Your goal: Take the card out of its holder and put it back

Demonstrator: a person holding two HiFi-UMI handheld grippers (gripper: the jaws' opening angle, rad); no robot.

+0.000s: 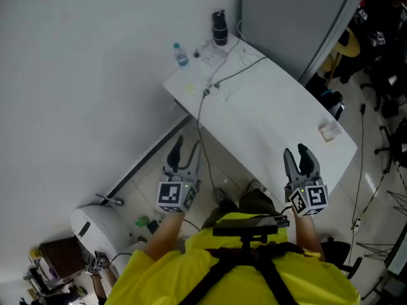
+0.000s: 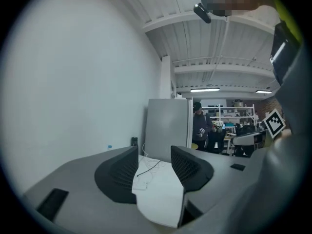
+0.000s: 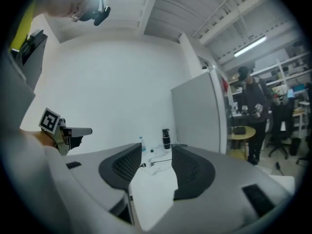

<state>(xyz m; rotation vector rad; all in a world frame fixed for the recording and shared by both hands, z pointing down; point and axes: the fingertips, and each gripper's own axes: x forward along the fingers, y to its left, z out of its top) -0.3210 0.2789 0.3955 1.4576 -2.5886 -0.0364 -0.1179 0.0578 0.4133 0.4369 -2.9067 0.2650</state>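
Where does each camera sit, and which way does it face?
Head view: on the head, steeply down at the white table; yellow top, left gripper, right gripper show.
Left gripper view: on that gripper, past its open jaws to the table; right gripper at right.
Right gripper view: likewise, open jaws toward the table; left gripper at left.
Shared: the dark bottle, in all three.

No text seems readable at this distance.

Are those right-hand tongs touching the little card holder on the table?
Apart. The head view shows bare white table between the right tongs and the card holder; the tongs stand open and empty.
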